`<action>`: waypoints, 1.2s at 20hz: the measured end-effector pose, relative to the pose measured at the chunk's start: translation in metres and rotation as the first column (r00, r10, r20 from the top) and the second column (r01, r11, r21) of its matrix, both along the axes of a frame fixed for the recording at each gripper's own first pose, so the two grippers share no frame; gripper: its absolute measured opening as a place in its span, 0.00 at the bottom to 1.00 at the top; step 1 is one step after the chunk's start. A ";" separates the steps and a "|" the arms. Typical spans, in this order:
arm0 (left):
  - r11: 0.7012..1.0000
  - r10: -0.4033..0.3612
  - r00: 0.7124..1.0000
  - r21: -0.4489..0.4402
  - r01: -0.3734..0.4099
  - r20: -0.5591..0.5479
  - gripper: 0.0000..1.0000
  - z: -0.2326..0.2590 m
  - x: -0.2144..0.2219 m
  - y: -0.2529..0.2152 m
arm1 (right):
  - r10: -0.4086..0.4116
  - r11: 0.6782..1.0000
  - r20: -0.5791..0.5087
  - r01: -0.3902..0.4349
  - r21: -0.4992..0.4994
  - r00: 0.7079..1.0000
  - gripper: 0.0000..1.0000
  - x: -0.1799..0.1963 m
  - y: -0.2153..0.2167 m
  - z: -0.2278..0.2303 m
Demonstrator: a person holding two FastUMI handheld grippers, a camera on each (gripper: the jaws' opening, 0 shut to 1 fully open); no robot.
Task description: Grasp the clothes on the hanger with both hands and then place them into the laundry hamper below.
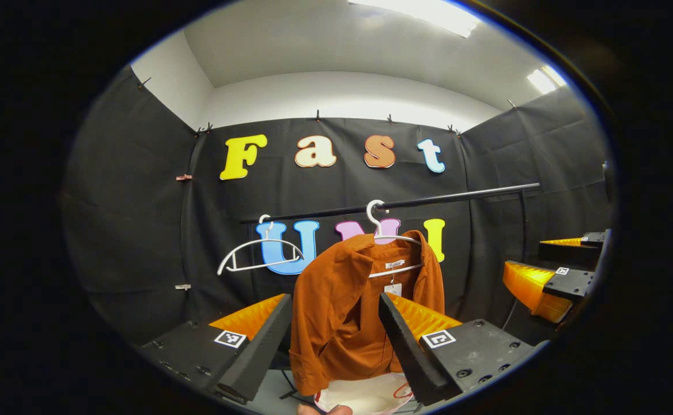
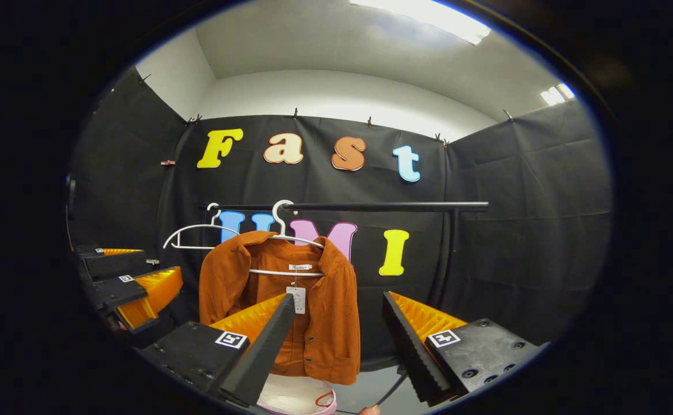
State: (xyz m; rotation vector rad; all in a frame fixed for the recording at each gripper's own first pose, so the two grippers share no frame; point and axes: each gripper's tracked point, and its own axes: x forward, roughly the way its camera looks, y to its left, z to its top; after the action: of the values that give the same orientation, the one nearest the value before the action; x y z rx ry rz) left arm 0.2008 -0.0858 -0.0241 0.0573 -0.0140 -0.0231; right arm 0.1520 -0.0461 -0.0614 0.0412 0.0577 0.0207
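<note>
Jacket [image 2: 282, 300] on hanger [image 2: 290, 253] on rail [image 2: 371, 206]; empty hanger [image 2: 192, 233] left; hamper [image 2: 296, 397] below jacket.

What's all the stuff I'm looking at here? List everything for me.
Jacket: one, rust orange, hanging on a white hanger on the rail, a tag at its collar.
Hangers: two, white; one carries the jacket, the other hangs bare beside it.
Rail: one, black, running across in front of the cloth wall.
Hamper: one, white with a red handle, on the floor under the jacket.
Cloth wall: black, around the booth.
Ceiling lights: bright strips overhead.
Left gripper: one, fingers apart, jacket seen between them, not touching.
Right gripper: one, fingers apart, short of the jacket.
</note>
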 end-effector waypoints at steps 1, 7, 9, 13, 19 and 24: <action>1.000 0.008 1.000 -0.002 -0.008 0.002 0.95 -0.003 0.017 -0.005 | 0.008 1.000 -0.006 -0.008 0.006 1.000 0.98 0.010 -0.003 -0.006; 0.998 0.059 0.998 0.031 -0.058 -0.001 0.96 -0.025 0.098 -0.015 | 0.070 0.998 -0.030 -0.070 0.003 0.997 0.98 0.060 -0.019 -0.035; 0.995 0.076 0.997 0.067 -0.076 -0.005 0.96 -0.034 0.119 -0.014 | 0.075 0.997 -0.038 -0.076 -0.005 0.996 0.98 0.073 -0.023 -0.042; 0.990 0.108 0.994 0.097 -0.106 -0.017 0.96 -0.055 0.156 -0.013 | 0.074 0.997 -0.053 -0.073 0.007 0.996 0.98 0.090 -0.022 -0.052; 0.979 0.182 0.983 0.101 -0.179 -0.022 0.89 -0.068 0.192 0.007 | 0.072 0.997 -0.061 -0.072 0.008 0.996 0.98 0.109 -0.012 -0.061; 0.991 0.132 0.990 0.045 -0.130 -0.048 0.21 -0.066 0.205 0.016 | 0.068 0.998 -0.037 -0.067 0.007 0.997 0.98 0.129 -0.002 -0.064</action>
State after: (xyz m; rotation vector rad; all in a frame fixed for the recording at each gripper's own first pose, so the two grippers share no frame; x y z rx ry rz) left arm 0.4055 -0.0701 -0.0897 0.0996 0.0412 0.1064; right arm 0.2808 -0.0477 -0.1252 0.0453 0.0964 0.0876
